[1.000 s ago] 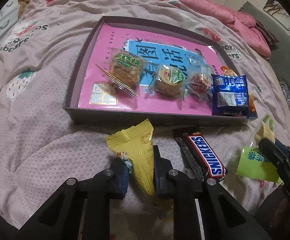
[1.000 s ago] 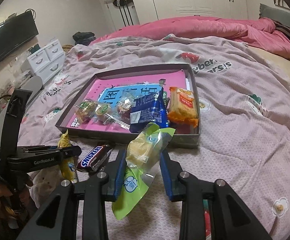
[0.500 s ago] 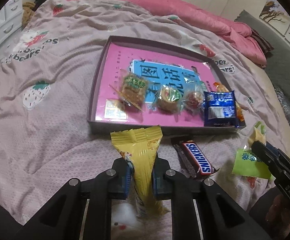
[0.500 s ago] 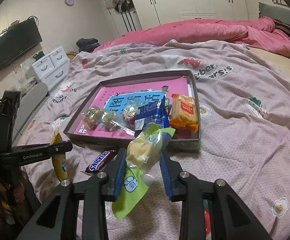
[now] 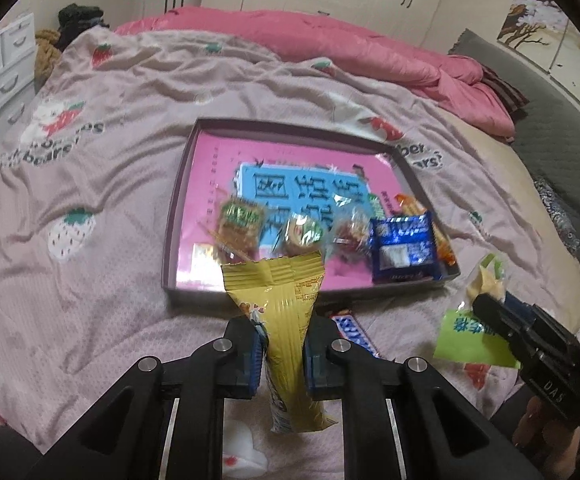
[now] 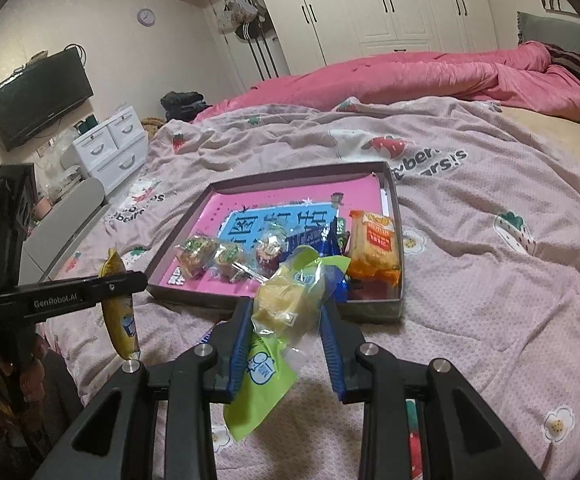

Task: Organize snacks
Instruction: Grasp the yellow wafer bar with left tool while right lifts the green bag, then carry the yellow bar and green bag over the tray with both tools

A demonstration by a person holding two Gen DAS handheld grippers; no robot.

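Observation:
My left gripper [image 5: 281, 344] is shut on a yellow snack packet [image 5: 285, 320] and holds it above the bed, in front of the tray's near wall. It also shows in the right wrist view [image 6: 118, 304]. My right gripper [image 6: 285, 320] is shut on a clear-and-green cake packet [image 6: 290, 300], also seen in the left wrist view [image 5: 478, 312]. The shallow brown tray [image 5: 181, 184] with a pink book inside holds several snacks: three small wrapped cakes [image 5: 302, 232], a blue packet [image 5: 404, 248] and an orange cracker pack [image 6: 376, 246]. A Snickers bar [image 5: 354, 328] lies on the bed near the tray.
The tray sits on a pink strawberry-print blanket [image 5: 89, 184]. A rolled pink duvet [image 6: 430, 76] lies at the far side. White drawers [image 6: 109, 144] and a wall TV [image 6: 41, 96] stand to the left of the bed.
Both grippers have risen with their packets, and the tray now looks smaller and farther below. The left gripper has lifted the yellow packet off the blanket. The Snickers bar has stayed on the bed.

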